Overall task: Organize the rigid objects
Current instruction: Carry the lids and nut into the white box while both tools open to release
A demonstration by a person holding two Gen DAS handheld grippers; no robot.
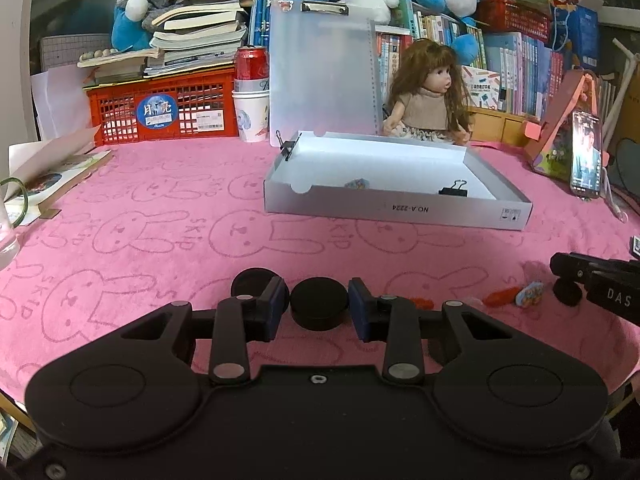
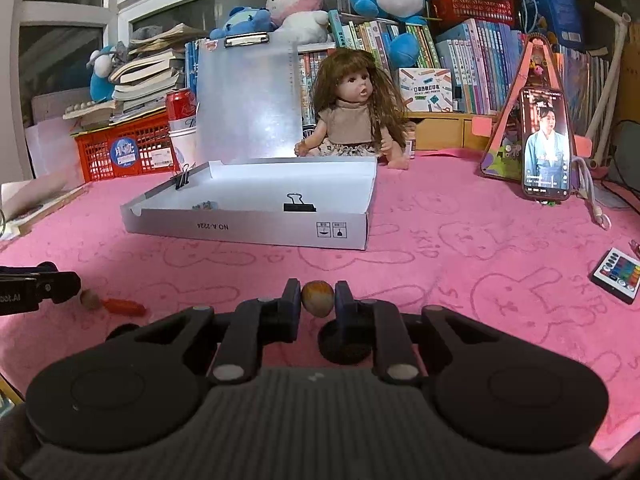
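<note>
Now, left gripper (image 1: pixel 319 307): I clamp the round black puck (image 1: pixel 319 307).
Right gripper (image 2: pixel 317 300): clamped on the small tan shell-like piece (image 2: pixel 317 300).
Drop: lift both clear, steer toward the shallow white cardboard tray (image 2: pixel 256 229) at twelve o'clock.

My right gripper (image 2: pixel 318 300) pinches a small oval magnet (image 2: pixel 317 298) above the pink cloth (image 2: pixel 440 264), white box (image 2: pixel 256 230) ahead.

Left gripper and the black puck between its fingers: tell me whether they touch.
Cannot tell. In the left wrist view the black puck sits between the left gripper's blue pads with thin slivers beside it, too fine to judge.
</note>
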